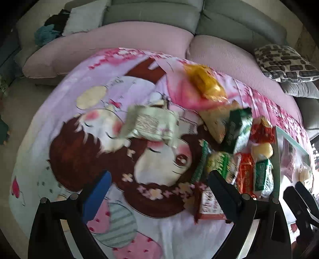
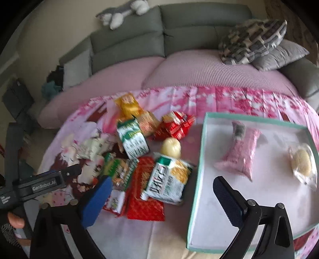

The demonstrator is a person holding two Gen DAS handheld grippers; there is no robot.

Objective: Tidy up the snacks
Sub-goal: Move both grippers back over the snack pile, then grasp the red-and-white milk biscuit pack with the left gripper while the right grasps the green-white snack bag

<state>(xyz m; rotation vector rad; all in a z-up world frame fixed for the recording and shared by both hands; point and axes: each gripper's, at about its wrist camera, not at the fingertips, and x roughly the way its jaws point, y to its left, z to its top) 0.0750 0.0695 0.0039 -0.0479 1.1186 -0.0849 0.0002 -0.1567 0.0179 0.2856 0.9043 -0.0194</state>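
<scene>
Fingers (image 2: 95, 201) of both grippers gape empty over crinkly red, green, yellow snacks (image 2: 143, 159).

A cartoon-print cloth (image 1: 83, 143) covers the table, a big-eyed girl's face at its centre and pink blossoms along its 12 o'clock edge. Beyond it runs a sofa (image 2: 179, 45) with grey-green backs and pink seat covers (image 2: 199, 73). At 1 o'clock on the seat a black-and-white cushion (image 2: 253, 40) lies on a grey one (image 2: 283, 54). At 11 o'clock a pale pillow (image 1: 83, 18) leans beside dark and teal clothes (image 1: 49, 31). A plush toy (image 2: 123, 12) lies along the sofa top.
</scene>
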